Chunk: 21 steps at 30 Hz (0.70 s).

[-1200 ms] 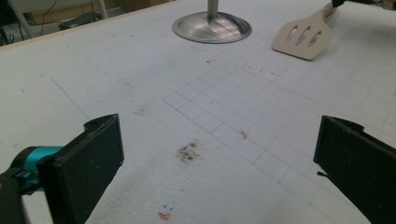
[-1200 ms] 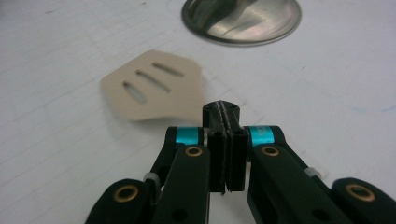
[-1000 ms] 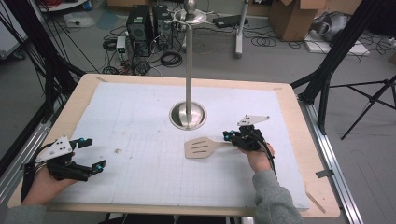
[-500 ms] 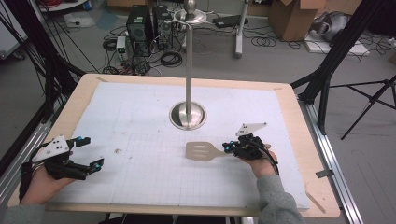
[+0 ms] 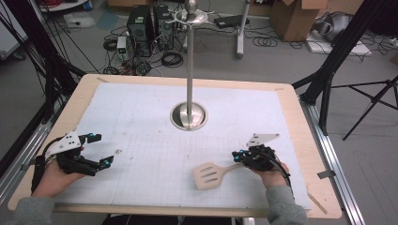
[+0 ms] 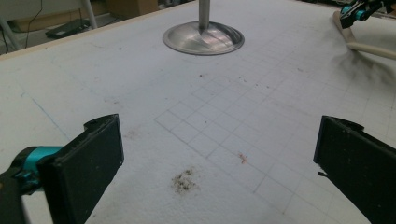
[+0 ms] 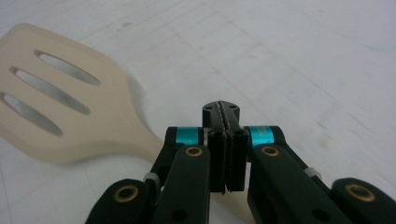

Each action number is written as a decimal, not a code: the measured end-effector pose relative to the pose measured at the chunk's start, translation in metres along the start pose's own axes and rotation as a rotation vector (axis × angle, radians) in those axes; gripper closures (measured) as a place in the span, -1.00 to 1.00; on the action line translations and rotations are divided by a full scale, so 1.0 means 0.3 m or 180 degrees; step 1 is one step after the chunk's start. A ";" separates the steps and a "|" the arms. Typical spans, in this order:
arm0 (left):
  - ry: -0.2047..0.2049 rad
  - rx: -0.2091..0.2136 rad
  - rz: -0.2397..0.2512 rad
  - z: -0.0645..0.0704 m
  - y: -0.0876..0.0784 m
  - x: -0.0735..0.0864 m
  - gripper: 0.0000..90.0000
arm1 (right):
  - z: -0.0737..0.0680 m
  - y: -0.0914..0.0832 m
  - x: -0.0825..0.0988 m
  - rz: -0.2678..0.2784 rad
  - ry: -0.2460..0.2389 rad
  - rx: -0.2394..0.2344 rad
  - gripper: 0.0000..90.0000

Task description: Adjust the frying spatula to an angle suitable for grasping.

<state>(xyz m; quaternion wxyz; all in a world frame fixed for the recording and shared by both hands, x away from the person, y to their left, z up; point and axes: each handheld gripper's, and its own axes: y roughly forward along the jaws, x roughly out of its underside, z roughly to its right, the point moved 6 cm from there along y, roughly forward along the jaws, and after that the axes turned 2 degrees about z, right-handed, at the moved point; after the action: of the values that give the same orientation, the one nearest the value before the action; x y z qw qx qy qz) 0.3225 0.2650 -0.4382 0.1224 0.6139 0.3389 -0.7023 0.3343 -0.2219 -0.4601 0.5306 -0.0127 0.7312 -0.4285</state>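
Clenched tight, the right gripper (image 5: pixel 240 157) grasps the handle of the one slotted spatula (image 5: pixel 210 175) — its blade sits low over the white mat (image 5: pixel 141 122) near the front edge, and the handle's end is hidden under the jaws. Left gripper (image 5: pixel 101 150) stands spread wide, nothing between. One metal stand (image 5: pixel 189 70) rises mid-table — its top cut off.

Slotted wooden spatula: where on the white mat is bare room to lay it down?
The white gridded mat is bare between the left gripper and the slotted wooden spatula, and along both far corners beside the steel pole stand's round base. It is crowded only around that base and by the right gripper.
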 end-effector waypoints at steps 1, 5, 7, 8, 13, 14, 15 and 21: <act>-0.0002 0.0003 0.0004 0.000 0.003 -0.001 -0.95 | 0.022 -0.027 0.016 0.0053 0.0076 0.0060 1.00; 0.0008 0.0045 -0.0015 0.003 0.020 -0.004 -0.96 | 0.090 -0.111 0.087 0.0131 0.0287 0.0270 1.00; 0.0011 0.0063 -0.0009 0.006 0.027 -0.007 -0.95 | 0.117 -0.142 0.119 0.0163 0.0400 0.0368 1.00; 0.0022 0.0072 -0.0017 0.007 0.029 -0.008 -0.96 | 0.132 -0.157 0.137 0.0178 0.0445 0.0412 1.00; 0.0034 0.0081 -0.0015 0.007 0.034 -0.009 -0.95 | 0.187 -0.195 0.222 0.0101 0.0760 0.0599 1.00; 0.0022 0.0078 -0.0019 0.007 0.033 -0.008 -0.95 | 0.191 -0.196 0.228 0.0085 0.0770 0.0610 1.00; 0.0019 0.0078 -0.0017 0.007 0.033 -0.008 -0.95 | 0.204 -0.194 0.241 0.0043 0.0816 0.0658 1.00; 0.0016 0.0095 -0.0027 0.012 0.032 -0.004 -0.95 | 0.232 -0.174 0.211 0.0181 0.0740 0.0727 1.00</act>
<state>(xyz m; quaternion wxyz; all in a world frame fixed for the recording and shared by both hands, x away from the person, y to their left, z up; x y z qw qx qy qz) 0.3255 0.2553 -0.4403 0.1095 0.6160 0.3313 -0.7063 0.3387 -0.3275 -0.4801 0.4524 0.1181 0.7342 -0.4923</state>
